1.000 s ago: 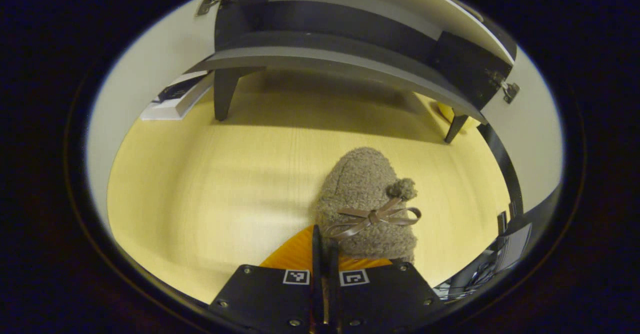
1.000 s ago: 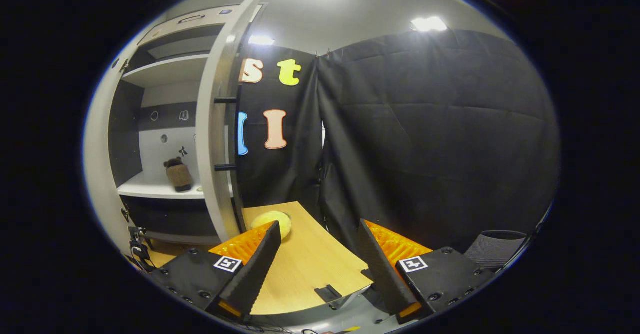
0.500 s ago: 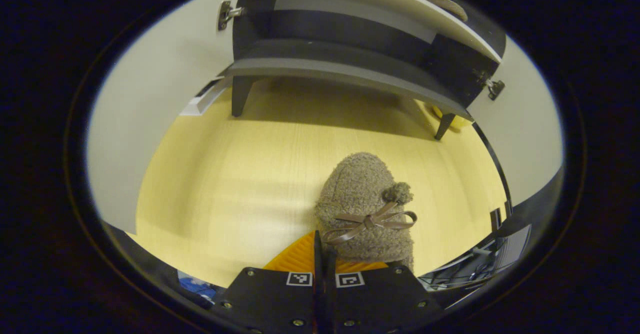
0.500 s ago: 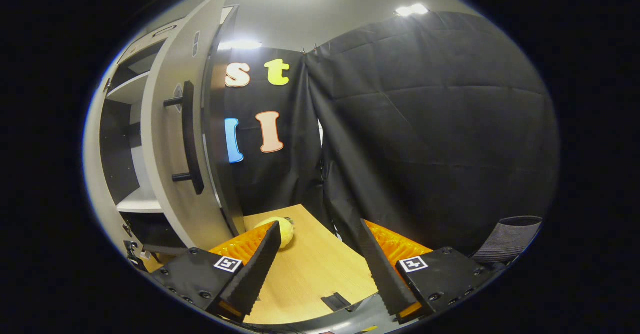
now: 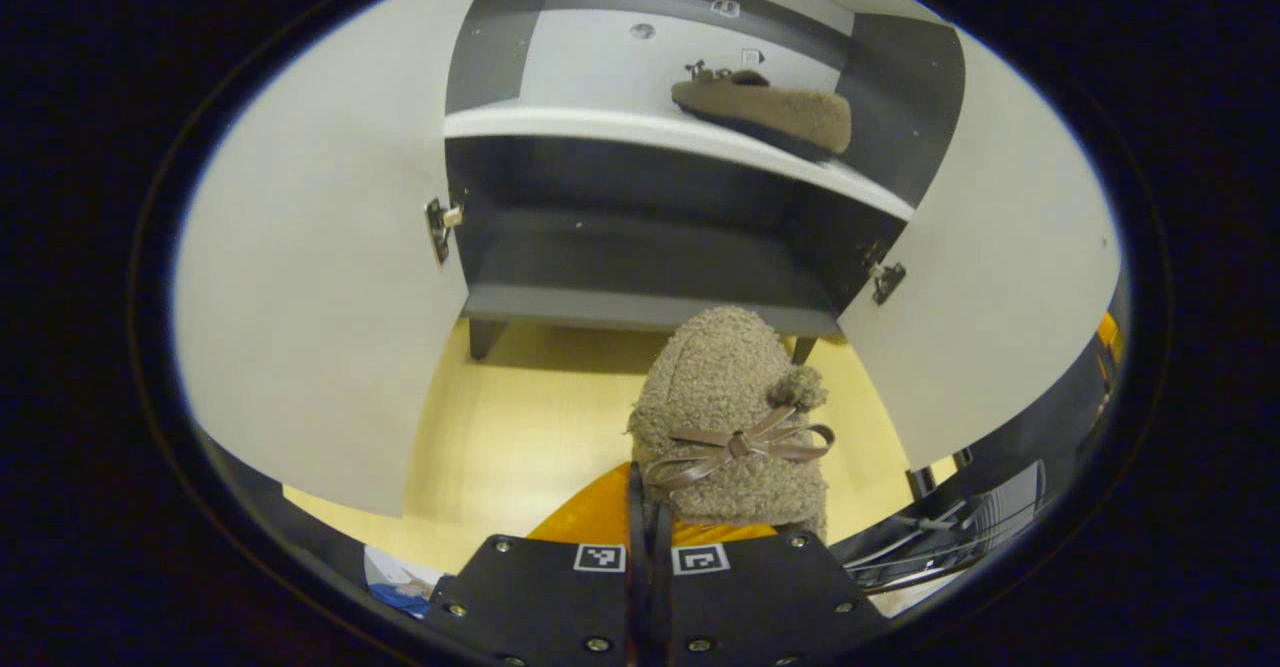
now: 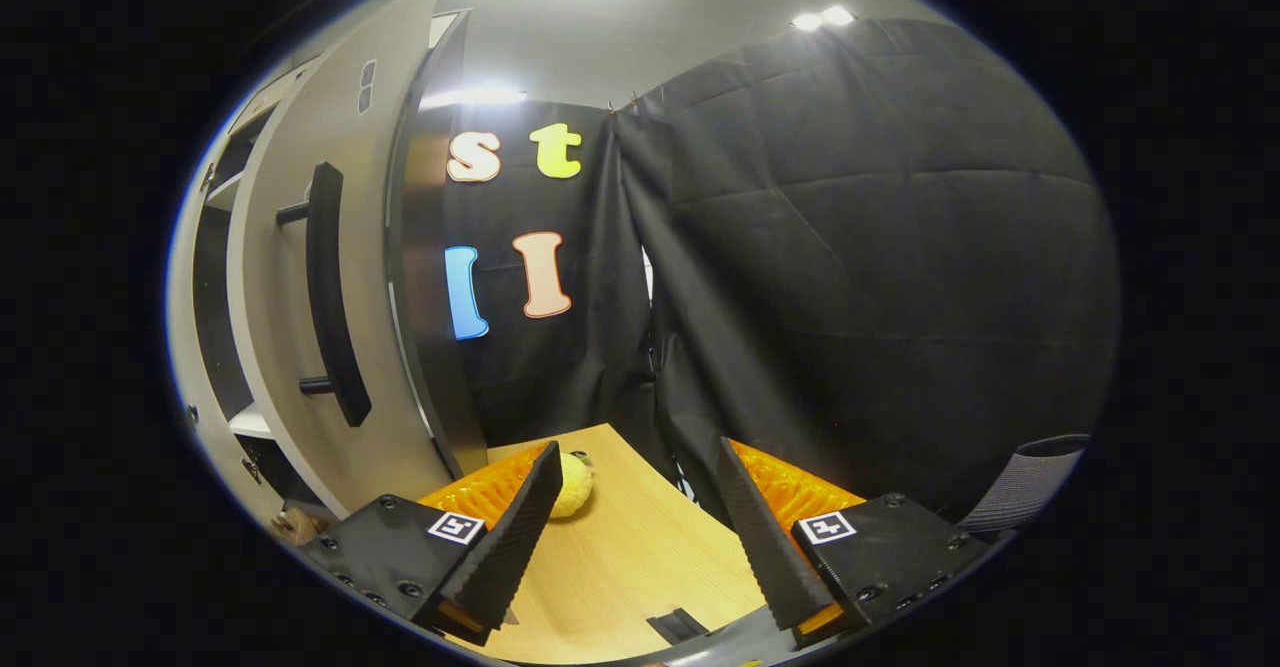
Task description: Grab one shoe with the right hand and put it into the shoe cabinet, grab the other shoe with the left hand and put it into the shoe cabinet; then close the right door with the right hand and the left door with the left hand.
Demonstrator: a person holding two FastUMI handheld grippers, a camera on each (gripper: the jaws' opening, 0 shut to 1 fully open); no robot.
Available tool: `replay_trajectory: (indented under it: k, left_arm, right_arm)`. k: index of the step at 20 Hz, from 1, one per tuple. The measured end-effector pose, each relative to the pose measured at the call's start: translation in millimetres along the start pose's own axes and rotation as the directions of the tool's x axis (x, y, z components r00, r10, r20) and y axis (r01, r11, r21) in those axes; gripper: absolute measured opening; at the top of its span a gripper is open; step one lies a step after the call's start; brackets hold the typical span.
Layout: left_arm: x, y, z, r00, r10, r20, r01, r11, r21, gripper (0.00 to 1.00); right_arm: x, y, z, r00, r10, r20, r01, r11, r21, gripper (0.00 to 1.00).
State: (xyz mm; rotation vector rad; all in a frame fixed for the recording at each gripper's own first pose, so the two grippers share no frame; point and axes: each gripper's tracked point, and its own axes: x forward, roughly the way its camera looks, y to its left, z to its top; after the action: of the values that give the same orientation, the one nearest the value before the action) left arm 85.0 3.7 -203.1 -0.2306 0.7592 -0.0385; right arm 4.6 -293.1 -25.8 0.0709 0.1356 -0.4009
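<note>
In the left gripper view my left gripper [image 5: 650,507] is shut on the heel of a fuzzy brown shoe [image 5: 730,417] with a ribbon bow, held above the wooden table [image 5: 500,447] in front of the open shoe cabinet [image 5: 640,267]. The other brown shoe [image 5: 765,112] lies on the cabinet's white upper shelf. The left door [image 5: 310,287] and right door [image 5: 990,277] stand open. In the right gripper view my right gripper [image 6: 630,537] is open and holds nothing, beside the right door [image 6: 270,347] with its dark bar handle [image 6: 330,297].
A yellow soft object [image 6: 572,482] lies on the wooden table [image 6: 620,567] by the cabinet's right side. A mesh chair back [image 6: 1025,482] shows low on the right. Papers [image 5: 400,582] and cables lie off the table's near edge.
The left gripper has risen and tilted up with the shoe, bringing the upper shelf and the other shoe into view. The right gripper has swung right, so the door's outer face shows more.
</note>
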Motion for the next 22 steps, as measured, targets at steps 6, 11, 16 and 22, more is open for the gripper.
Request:
replay_trajectory:
  k: [6, 11, 16, 22]
  left_arm:
    - [-62, 37, 113, 0.991, -0.005, 0.131, 0.008, 1.0, -0.022, 0.02]
    - [-58, 33, 189, 0.97, 0.001, 0.242, -0.005, 1.0, 0.016, 0.02]
    - [-49, 52, 256, 0.947, 0.063, 0.316, -0.077, 0.997, 0.032, 0.01]
    - [-22, 71, 330, 0.914, 0.078, 0.398, -0.091, 0.996, 0.015, 0.01]
  right_arm:
    - [14, 3, -1, 1.0, 0.014, 0.005, -0.014, 1.0, 0.002, 0.98]
    - [18, -8, 0, 1.0, -0.018, 0.015, 0.018, 1.0, 0.025, 0.98]
    - [8, -22, -8, 0.998, -0.056, -0.003, 0.056, 0.996, 0.076, 0.96]
    - [-5, -49, -5, 0.99, -0.134, -0.036, 0.137, 0.984, 0.114, 0.96]
